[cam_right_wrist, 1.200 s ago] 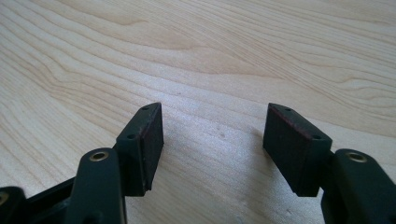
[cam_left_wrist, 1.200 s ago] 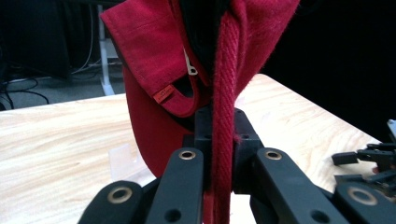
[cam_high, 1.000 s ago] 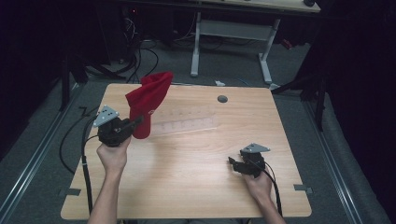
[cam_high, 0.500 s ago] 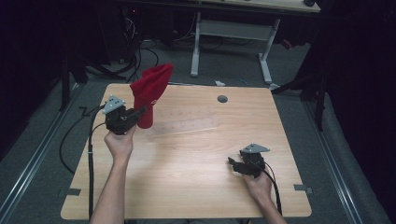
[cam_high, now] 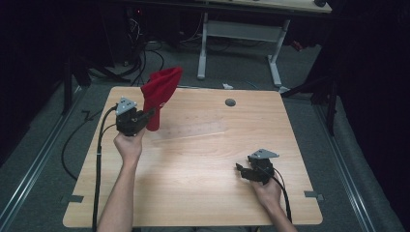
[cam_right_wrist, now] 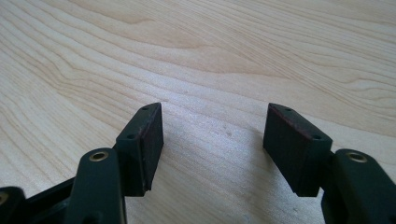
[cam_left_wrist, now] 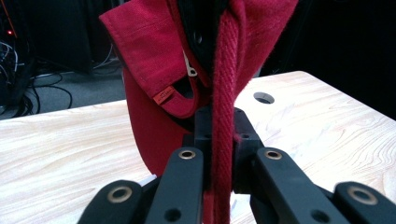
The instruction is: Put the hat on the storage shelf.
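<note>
We find one left gripper (cam_high: 153, 112) at the far left part of the desk (cam_high: 203, 193), held up in the person's left hand (cam_high: 128, 145). Its jaws are closed on a woven red strap (cam_left_wrist: 223, 93) of one red bag (cam_high: 160, 94). In the left gripper view the strap runs vertically between the jaws, which are nearly together with only the strap's thickness separating them. The bag hangs raised from that grip; in the high view its upper end stands above the gripper and its lower end reaches down beside the gripper. We cannot tell whether the lower end touches the desk. The left gripper view shows a folded flap with one small orange tag (cam_left_wrist: 164, 95) and a zip pull (cam_left_wrist: 190, 70). The bag's opening is not visible, so we cannot tell its contents.

Further right, one transparent sheet (cam_high: 191, 130) lies flat on the desk, just beside the bag. One round cable hole (cam_high: 230, 102) sits in the desk near the far edge.

At the near right we find one right gripper (cam_high: 243, 170) in the person's right hand (cam_high: 267, 191), resting low at the desk, well apart from the bag. In the right gripper view its jaws stand wide apart with bare wood between them; it holds nothing.
</note>
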The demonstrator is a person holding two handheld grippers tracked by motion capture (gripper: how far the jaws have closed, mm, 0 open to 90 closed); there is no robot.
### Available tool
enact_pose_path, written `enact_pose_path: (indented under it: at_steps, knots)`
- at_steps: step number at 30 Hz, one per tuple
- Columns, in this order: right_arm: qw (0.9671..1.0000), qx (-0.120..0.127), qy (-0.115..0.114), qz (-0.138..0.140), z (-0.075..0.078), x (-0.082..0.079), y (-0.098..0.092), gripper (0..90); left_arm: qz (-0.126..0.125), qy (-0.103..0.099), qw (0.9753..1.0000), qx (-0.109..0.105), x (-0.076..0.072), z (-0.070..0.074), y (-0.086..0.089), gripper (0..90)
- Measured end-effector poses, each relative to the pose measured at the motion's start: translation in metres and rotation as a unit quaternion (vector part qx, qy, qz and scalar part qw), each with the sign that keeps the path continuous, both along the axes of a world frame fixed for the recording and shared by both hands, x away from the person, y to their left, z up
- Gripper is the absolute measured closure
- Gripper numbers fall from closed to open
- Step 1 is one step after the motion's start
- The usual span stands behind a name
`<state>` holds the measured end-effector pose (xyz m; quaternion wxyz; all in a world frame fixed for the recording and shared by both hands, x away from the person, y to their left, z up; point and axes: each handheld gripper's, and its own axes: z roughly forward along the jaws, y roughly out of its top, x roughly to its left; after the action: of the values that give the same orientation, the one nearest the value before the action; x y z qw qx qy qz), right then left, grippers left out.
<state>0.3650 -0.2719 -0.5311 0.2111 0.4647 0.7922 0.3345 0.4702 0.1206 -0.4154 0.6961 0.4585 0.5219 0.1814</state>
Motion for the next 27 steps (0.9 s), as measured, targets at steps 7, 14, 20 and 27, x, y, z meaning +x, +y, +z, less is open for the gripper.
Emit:
enact_pose_path:
  at_steps: [7,14,20,27]
  knots:
    - [1.0,0.0,0.0,0.0,0.0,0.0,0.0,38.1,0.002,-0.004,0.9999,-0.01,-0.003,-0.006,0.006,84.4]
    - [1.0,0.0,0.0,0.0,0.0,0.0,0.0,38.0,0.003,0.003,0.9999,-0.013,-0.006,-0.011,0.009,84.3]
    - [1.0,0.001,0.001,0.0,0.0,0.0,0.0,38.0,0.008,0.014,0.9997,-0.015,-0.01,-0.017,0.012,84.3]
    - [1.0,0.001,0.002,-0.001,0.0,0.0,0.0,38.0,0.016,0.042,0.9989,-0.01,-0.011,-0.032,0.015,84.1]
